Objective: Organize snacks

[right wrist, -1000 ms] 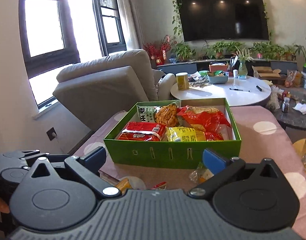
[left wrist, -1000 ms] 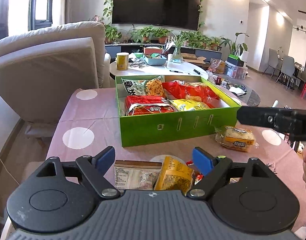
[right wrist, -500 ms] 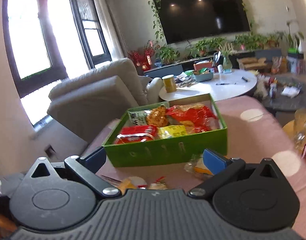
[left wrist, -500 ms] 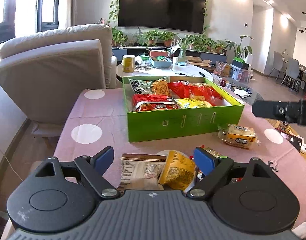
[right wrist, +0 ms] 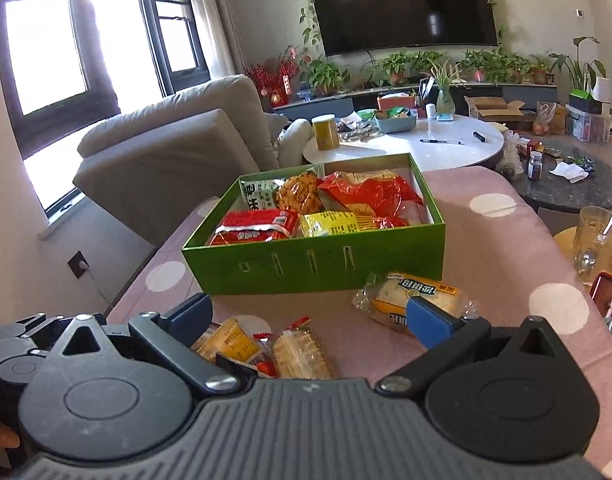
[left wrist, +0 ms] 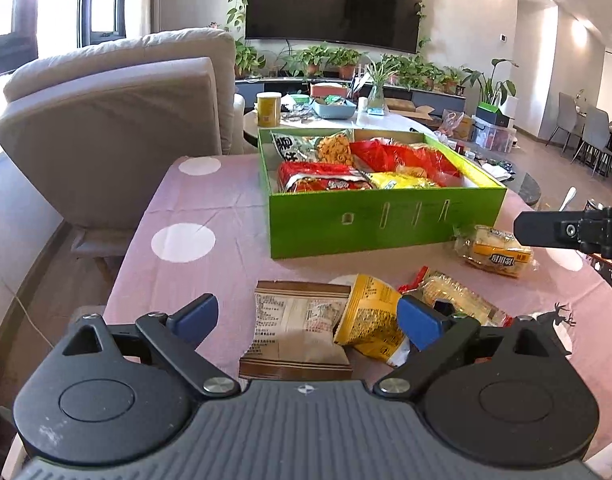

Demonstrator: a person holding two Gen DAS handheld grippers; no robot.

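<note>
A green box [left wrist: 386,220] holding several snack packs stands on the pink dotted tablecloth; it also shows in the right wrist view [right wrist: 318,264]. Loose snacks lie in front of it: a brown packet [left wrist: 297,324], a yellow packet [left wrist: 370,316], a clear cracker pack [left wrist: 458,296] and a bread pack [left wrist: 494,250]. My left gripper [left wrist: 308,316] is open and empty above the brown and yellow packets. My right gripper [right wrist: 308,314] is open and empty above the cracker pack [right wrist: 301,354], with the bread pack [right wrist: 414,300] by its right finger.
A grey sofa [left wrist: 117,120] stands left of the table. A white round table [right wrist: 418,144] with clutter lies behind the box. A glass with a spoon [right wrist: 594,244] and a phone [right wrist: 610,308] sit at the right edge.
Both grippers have pulled back and tilted down, so more of the loose snacks on the cloth show. Both stay open and empty.
</note>
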